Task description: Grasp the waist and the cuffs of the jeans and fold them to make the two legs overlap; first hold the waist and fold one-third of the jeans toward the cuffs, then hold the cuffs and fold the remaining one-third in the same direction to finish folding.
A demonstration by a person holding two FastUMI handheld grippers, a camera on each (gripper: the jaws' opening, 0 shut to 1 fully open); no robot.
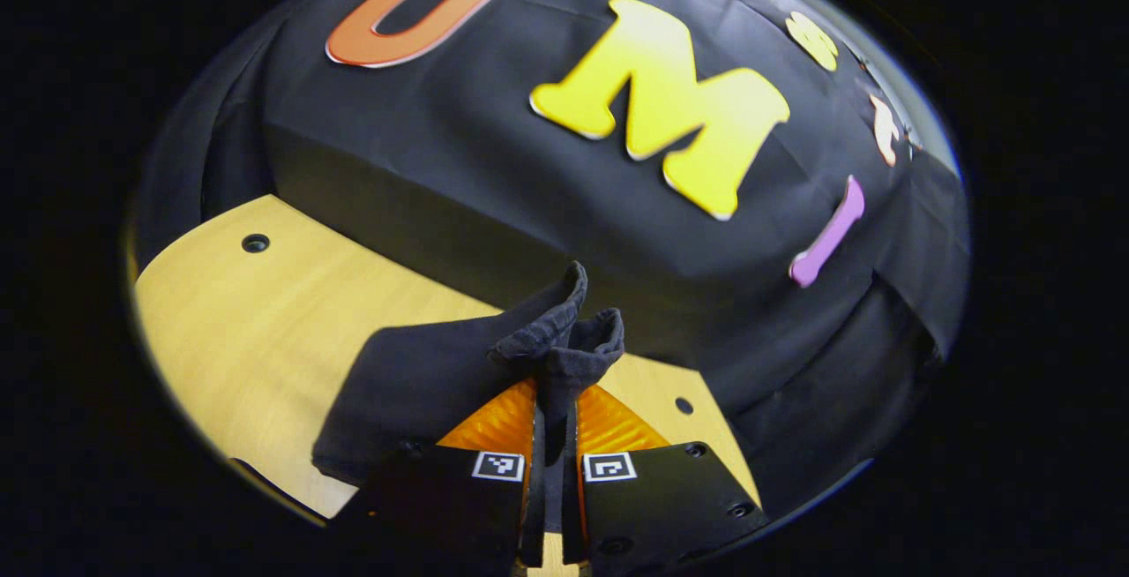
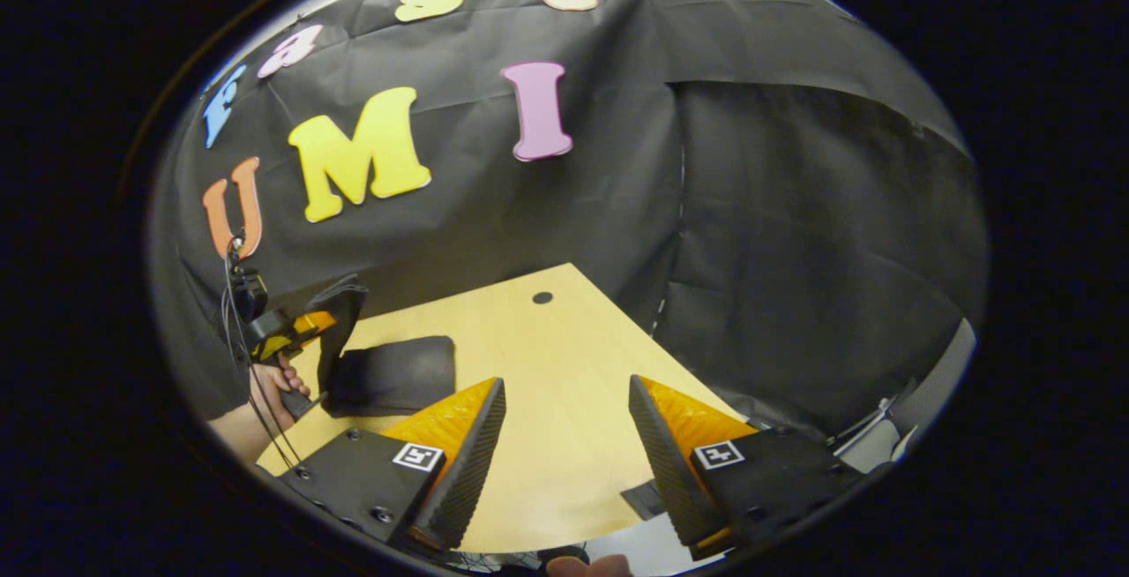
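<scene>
Jeans (image 1: 423, 383) folded, near end cut off by left gripper (image 1: 554, 423), clamped on raised edge (waist or cuffs unclear); right gripper (image 2: 564, 436) spread wide over surface (image 2: 547, 356).

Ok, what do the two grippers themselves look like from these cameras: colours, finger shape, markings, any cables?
Both grippers, left gripper and right gripper, have black bodies with visible screws and a small square black-and-white marker on each finger base. The fingers are wedge-shaped, orange on the ribbed outside with dark textured pads. In the right gripper view, thin dark cables hang by the other gripper.
</scene>
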